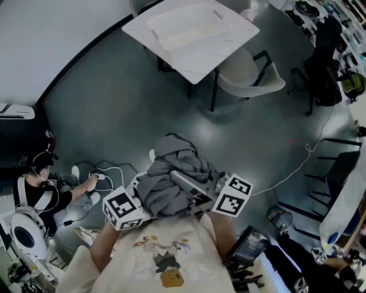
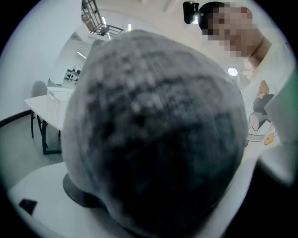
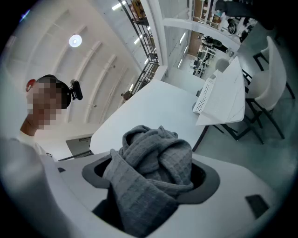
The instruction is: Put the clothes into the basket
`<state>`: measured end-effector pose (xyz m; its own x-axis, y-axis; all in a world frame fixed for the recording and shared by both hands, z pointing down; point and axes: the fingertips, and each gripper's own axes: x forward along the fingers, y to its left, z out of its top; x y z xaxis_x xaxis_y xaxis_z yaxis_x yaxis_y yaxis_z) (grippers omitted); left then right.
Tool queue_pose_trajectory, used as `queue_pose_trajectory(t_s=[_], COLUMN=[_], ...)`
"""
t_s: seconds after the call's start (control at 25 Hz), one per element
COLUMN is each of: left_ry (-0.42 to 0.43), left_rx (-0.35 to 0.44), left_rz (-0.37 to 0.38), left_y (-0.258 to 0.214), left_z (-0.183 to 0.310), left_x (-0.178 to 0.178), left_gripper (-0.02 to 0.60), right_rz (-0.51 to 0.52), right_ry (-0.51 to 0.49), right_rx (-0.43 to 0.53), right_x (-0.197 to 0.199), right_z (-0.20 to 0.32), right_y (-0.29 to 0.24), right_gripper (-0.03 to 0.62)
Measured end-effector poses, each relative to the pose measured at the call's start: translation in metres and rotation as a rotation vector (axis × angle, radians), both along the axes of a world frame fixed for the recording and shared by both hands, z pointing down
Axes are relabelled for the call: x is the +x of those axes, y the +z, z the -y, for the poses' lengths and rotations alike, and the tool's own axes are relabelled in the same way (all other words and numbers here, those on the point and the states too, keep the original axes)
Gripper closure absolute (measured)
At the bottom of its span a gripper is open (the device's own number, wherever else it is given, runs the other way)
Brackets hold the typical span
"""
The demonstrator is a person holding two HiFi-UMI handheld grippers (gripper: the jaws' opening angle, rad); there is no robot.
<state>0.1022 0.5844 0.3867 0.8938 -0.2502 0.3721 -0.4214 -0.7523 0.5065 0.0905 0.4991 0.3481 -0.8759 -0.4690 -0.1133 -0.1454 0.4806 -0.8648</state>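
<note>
Left gripper [image 1: 135, 206], right gripper [image 1: 200, 192], jaws wide

A path across a workroom: open grey floor [image 1: 126, 109] runs unobstructed from 6 o'clock, where a bundle of grey clothes [image 1: 171, 183] fills the space at the person's chest, up to the white table [image 1: 200, 63] at 12 o'clock. The basket [image 1: 220, 17] on it stands open-topped, free from above. A white chair [image 1: 251, 77] crowds the table at 1 o'clock, a dark chair [image 1: 323, 63] stands at 2, and a seated person [image 1: 43, 191] and cables [image 1: 114, 171] occupy 8 o'clock.
</note>
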Motion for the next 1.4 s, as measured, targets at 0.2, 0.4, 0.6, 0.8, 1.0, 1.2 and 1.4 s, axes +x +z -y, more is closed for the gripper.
queue_pose_trajectory(t_s=[0.2, 0.4, 0.6, 0.8, 1.0, 1.2, 1.4], left_ry=[-0.022, -0.059, -0.071, -0.063, -0.047, -0.032, -0.035], left_rx=[0.006, 0.003, -0.006, -0.018, -0.049, -0.038, -0.011], left_rz=[0.000, -0.007, -0.019, -0.030, -0.051, -0.075, -0.099], left_y=[-0.006, -0.002, -0.001, 0.003, 0.005, -0.002, -0.014], left_z=[-0.006, -0.007, -0.006, 0.005, 0.022, 0.049, 0.072], left_x=[-0.002, -0.004, -0.012, -0.028, -0.051, -0.077, -0.122], left_gripper=[0.041, 0.041, 0.041, 0.041, 0.041, 0.041, 0.041], right_rz=[-0.006, -0.008, -0.019, -0.015, -0.031, -0.050, -0.071], right_ry=[-0.028, -0.058, -0.074, -0.065, -0.045, -0.029, -0.032], right_rx=[0.010, 0.001, -0.006, -0.029, -0.067, -0.070, -0.055], right_x=[-0.004, -0.009, -0.018, -0.034, -0.056, -0.081, -0.126], right_z=[-0.007, -0.008, -0.007, 0.005, 0.023, 0.049, 0.072], right_y=[-0.008, -0.003, -0.001, 0.005, 0.010, 0.002, -0.011], right_gripper=[0.210, 0.210, 0.210, 0.210, 0.210, 0.210, 0.210])
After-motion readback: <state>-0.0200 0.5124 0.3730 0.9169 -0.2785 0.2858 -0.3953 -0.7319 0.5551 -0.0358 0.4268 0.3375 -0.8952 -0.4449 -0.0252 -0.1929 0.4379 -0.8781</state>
